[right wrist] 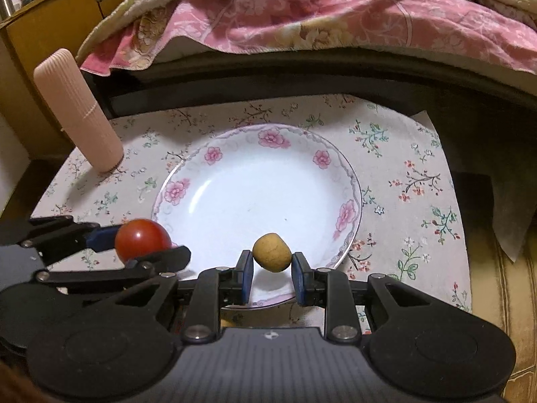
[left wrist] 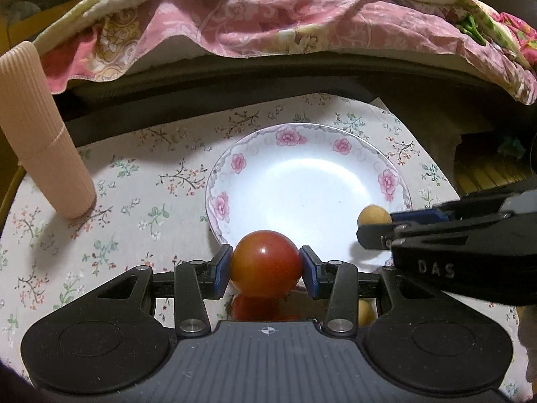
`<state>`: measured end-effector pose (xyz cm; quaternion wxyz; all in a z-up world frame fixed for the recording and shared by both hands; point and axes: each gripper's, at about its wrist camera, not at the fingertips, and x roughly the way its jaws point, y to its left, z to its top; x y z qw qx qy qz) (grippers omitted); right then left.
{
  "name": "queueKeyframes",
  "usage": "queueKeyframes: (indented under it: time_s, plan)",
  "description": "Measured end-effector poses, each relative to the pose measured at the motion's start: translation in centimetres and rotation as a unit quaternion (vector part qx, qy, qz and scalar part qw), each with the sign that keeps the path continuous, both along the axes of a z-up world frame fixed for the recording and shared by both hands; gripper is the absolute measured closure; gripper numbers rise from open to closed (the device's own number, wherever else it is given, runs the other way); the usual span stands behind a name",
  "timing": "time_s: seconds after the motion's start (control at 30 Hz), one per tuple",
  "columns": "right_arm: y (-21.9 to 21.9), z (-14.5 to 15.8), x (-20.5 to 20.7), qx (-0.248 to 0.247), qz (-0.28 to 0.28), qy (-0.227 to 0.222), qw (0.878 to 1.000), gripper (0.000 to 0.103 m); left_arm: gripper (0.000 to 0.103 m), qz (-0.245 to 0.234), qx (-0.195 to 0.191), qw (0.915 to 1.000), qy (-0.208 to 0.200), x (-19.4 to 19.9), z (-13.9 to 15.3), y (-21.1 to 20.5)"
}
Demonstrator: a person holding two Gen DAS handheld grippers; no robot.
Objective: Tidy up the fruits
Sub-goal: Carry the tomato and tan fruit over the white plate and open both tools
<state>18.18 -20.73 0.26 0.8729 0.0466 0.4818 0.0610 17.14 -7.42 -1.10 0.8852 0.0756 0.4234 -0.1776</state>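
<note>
- A plate [left wrist: 386, 154] sits in the middle of a tablecloth [left wrist: 134, 201], nothing lying in it.
- A ribbed cylinder [left wrist: 40, 134] stands on the cloth, well to the plate's left.
- A tomato [left wrist: 266, 262], between the left gripper's [left wrist: 266, 270] pads, is at the plate's near rim.
- To its right, a small round fruit [right wrist: 272, 252], between the right gripper's [right wrist: 272, 273] pads, is over the near rim.
- Bedding [left wrist: 285, 23] lies behind the table.

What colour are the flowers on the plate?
Pink flowers on the white plate rim, clearest in the right wrist view.
</note>
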Motion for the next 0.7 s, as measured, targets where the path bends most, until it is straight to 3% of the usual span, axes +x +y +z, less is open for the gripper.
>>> queueKeyframes:
  time_s: [0.7]
  plan:
    - [-0.01, -0.28, 0.09, -0.009, -0.005, -0.007, 1.000, 0.074, 0.044, 0.000, 0.006, 1.0000, 0.001, 0.19, -0.35, 0.06]
